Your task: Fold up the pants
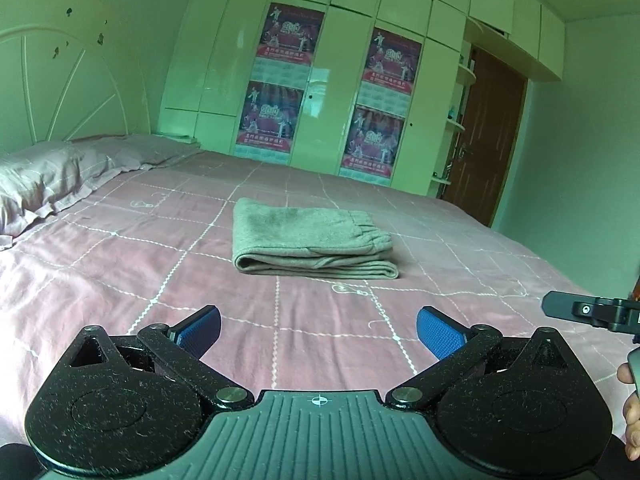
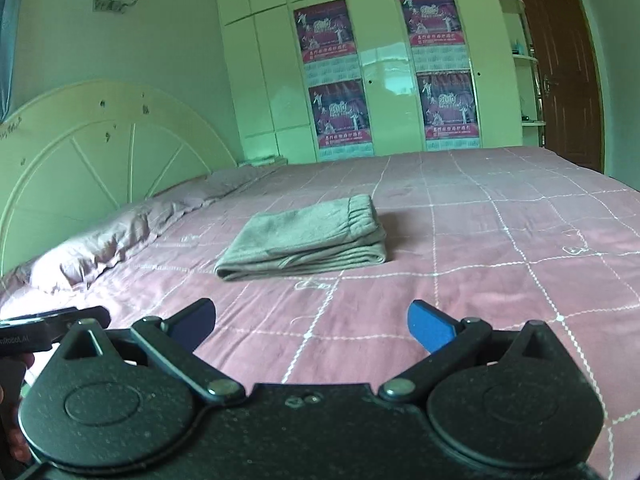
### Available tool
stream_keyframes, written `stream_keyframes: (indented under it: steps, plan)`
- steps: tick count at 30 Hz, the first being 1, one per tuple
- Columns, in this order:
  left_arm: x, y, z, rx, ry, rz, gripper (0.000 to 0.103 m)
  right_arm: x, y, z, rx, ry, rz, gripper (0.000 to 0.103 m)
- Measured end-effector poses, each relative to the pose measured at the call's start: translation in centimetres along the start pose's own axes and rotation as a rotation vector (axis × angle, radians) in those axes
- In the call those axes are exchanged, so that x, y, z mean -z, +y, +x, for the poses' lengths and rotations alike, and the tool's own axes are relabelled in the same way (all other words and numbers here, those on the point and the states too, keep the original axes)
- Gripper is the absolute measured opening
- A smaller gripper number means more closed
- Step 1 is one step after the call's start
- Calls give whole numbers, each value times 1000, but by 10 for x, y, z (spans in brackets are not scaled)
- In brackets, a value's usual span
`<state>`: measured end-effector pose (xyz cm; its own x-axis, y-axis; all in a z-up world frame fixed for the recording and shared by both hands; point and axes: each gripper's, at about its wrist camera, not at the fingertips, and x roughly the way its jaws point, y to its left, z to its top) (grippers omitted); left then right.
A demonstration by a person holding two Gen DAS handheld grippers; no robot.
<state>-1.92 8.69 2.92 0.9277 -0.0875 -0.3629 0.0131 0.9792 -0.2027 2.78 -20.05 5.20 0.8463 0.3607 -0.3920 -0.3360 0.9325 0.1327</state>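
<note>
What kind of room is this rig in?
A home bedroom, most likely. A wide bed with a pink grid-patterned cover carries the folded pants; pillows lie against a curved headboard, and a glossy built-in wardrobe with posters fills the far wall beside a wooden door.

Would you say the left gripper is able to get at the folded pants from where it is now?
Probably yes. The left gripper is open and empty, and only bare bedspread lies between it and the folded pants. The right gripper sits off to the side, out of the way.
</note>
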Motion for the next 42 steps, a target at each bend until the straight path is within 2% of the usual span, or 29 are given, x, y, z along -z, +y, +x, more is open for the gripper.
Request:
stream_keyframes:
  steps: [6, 11, 19, 42]
  plan:
    - [-3, -18, -12, 1, -13, 27, 103, 0, 19, -3, 35, 0, -85, 97]
    - [-5, -26, -20, 2, -47, 43, 103, 1, 23, -7, 20, -29, -74, 97]
    - [-4, -31, -26, -2, -51, 52, 103, 3, 19, -16, 66, -54, -62, 97]
    - [-5, -36, -29, 2, -45, 68, 103, 5, 14, -14, 62, -41, -43, 97]
